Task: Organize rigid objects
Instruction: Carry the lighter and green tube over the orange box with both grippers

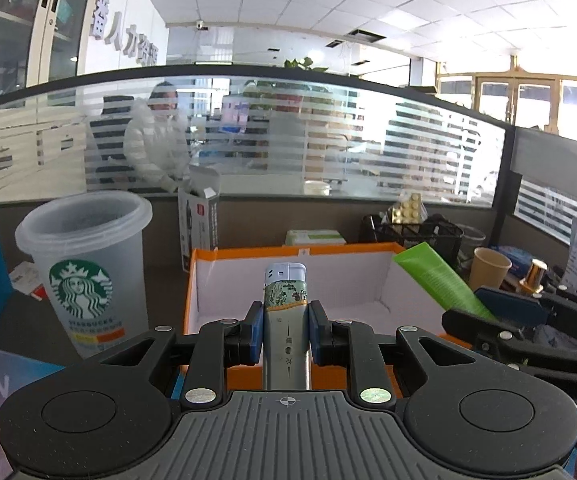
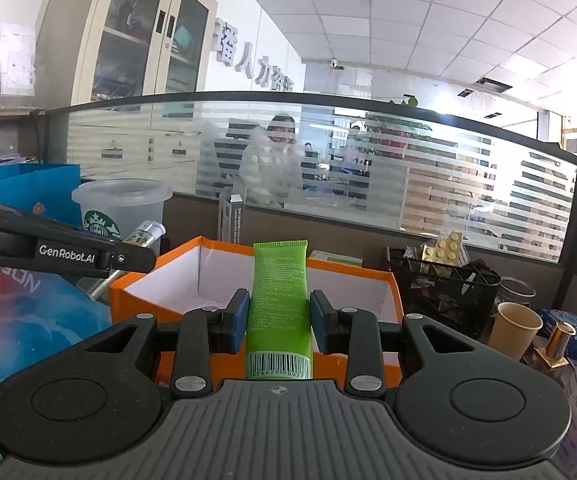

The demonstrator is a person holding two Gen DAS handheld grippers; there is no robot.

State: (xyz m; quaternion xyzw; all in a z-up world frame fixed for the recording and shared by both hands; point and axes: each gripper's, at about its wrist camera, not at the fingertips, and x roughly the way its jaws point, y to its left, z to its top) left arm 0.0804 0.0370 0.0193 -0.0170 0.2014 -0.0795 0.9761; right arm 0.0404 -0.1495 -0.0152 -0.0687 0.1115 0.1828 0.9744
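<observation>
1. Grip comes first: the left gripper (image 1: 286, 330) is clenched on a slim spray bottle (image 1: 286, 312) with a pale cap, and the right gripper (image 2: 278, 322) is clenched on a green tube (image 2: 279, 300), barcode end towards the camera. Both blue pads sit flat on their loads, so neither grip needs shifting.
2. Both items hang just over the near wall of the orange box (image 1: 204, 256), whose white inside looks bare. The likely step is to set them down in it.
3. Carry each item forward past the near rim before lowering, so the trailing end does not catch on the wall.
4. The two grippers are close together; in the left view the tube slants towards the box's right corner. Lower one at a time, or keep each to its own half.
5. Lay each item low and flat before letting go; both would roll or tip if dropped.
6. Farther on the bench, the plastic cup (image 1: 84, 256) at left and the paper cup (image 2: 514, 328) at right stand near the box; avoid wide swings.
</observation>
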